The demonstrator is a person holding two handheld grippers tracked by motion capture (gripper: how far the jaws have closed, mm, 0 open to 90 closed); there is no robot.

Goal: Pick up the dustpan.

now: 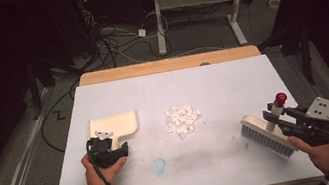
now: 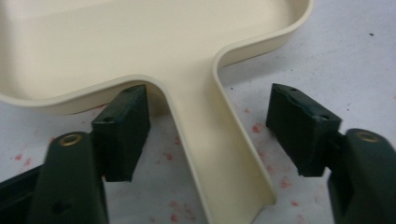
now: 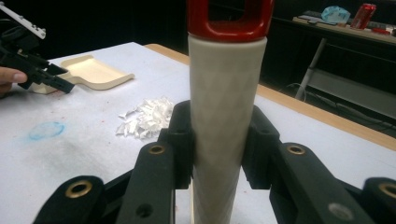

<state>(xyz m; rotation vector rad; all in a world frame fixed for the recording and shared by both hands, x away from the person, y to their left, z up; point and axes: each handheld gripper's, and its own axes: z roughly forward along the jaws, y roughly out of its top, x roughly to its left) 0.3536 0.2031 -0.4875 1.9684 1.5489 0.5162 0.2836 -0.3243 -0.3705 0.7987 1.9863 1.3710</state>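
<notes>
A cream dustpan (image 1: 112, 124) (image 2: 140, 42) (image 3: 93, 70) lies flat at the table's left, its handle (image 2: 219, 154) pointing toward the person. My left gripper (image 1: 111, 142) (image 2: 210, 128) straddles that handle; its jaws stand either side with gaps, open. In the right gripper view the left gripper (image 3: 63, 84) sits at the pan's near end. A pile of white paper scraps (image 1: 183, 118) (image 3: 147, 116) rests mid-table. At the right, my right gripper (image 1: 278, 115) (image 3: 217, 140) is shut on the white, red-capped handle (image 3: 226, 93) of a brush (image 1: 263, 136), whose bristles sit on the table.
A blue smudge (image 1: 158, 164) (image 3: 45, 129) and faint red specks mark the white table cover. The table's wooden far edge (image 1: 168, 65) borders a floor with cables and a desk frame (image 1: 198, 0). Bare cover lies between the scraps and the brush.
</notes>
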